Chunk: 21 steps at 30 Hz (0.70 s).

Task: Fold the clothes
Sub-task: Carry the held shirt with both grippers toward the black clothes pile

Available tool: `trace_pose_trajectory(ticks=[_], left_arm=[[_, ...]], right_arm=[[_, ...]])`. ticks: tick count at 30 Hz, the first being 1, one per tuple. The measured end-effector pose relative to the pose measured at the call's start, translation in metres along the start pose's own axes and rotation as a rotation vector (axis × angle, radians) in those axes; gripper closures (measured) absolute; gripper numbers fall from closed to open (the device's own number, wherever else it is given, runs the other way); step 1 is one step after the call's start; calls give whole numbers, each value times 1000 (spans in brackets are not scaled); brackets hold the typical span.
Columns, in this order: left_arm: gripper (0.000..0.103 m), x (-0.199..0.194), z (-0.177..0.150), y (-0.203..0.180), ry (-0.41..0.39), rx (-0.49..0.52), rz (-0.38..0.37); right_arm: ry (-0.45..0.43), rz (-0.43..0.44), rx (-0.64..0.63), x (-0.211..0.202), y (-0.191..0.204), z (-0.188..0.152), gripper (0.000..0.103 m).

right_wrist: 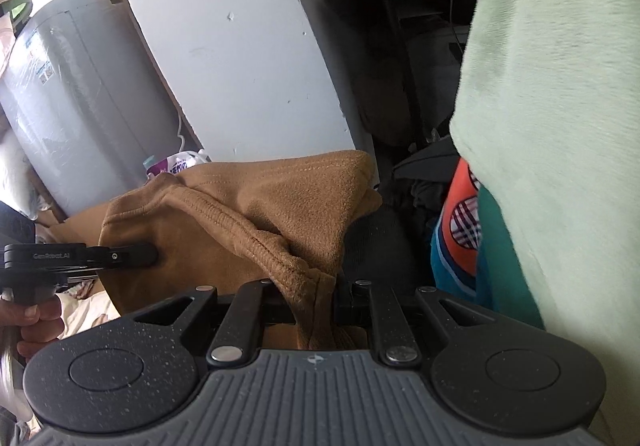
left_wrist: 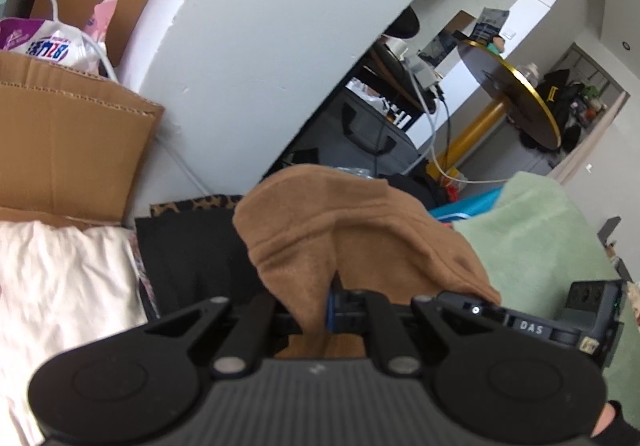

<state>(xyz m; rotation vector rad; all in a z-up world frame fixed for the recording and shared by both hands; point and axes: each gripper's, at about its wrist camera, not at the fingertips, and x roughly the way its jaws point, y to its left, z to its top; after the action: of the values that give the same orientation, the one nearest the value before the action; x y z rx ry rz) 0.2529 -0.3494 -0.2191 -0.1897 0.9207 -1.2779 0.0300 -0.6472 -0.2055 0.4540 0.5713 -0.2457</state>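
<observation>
Brown garment [left_wrist: 352, 230] soft, light, floppy, bunches easily. Left gripper [left_wrist: 320, 310] and right gripper [right_wrist: 320, 298] both clamp its stitched edge; best hold there.

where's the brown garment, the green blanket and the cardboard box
brown garment [right_wrist: 256, 214], right wrist view, on its ribbed seam
green blanket [right_wrist: 560, 106], right wrist view, on its broad fuzzy face
cardboard box [left_wrist: 72, 142], left wrist view, on its front flap

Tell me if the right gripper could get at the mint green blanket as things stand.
Probably not yet: the right gripper is shut on the brown garment. The mint green blanket hangs close beside it, unobstructed.
</observation>
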Motion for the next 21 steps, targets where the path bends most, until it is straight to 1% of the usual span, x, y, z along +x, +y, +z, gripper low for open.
trace_pose_trajectory(ticks=[4,7,11,14,19,21], left_arm=[[97,12,10,7,12,36,25],[97,23,18,15,15,37,45],[97,42,27,27,39,56,66],[97,54,31,35,48,64,71],[97,75,33,54,51,41,91],[97,86,36,59,75,72,106]], right_arm=[[-1,-11,-16,16,0,7,89],[2,-22,-36,30,0,13,89],[8,-38,-47,51,-3,18,88],[18,-61,-53,71,-5,20,88],[34,-91,-76,100,-12,26,87],[46,-102,-89,110,-13,27,87]])
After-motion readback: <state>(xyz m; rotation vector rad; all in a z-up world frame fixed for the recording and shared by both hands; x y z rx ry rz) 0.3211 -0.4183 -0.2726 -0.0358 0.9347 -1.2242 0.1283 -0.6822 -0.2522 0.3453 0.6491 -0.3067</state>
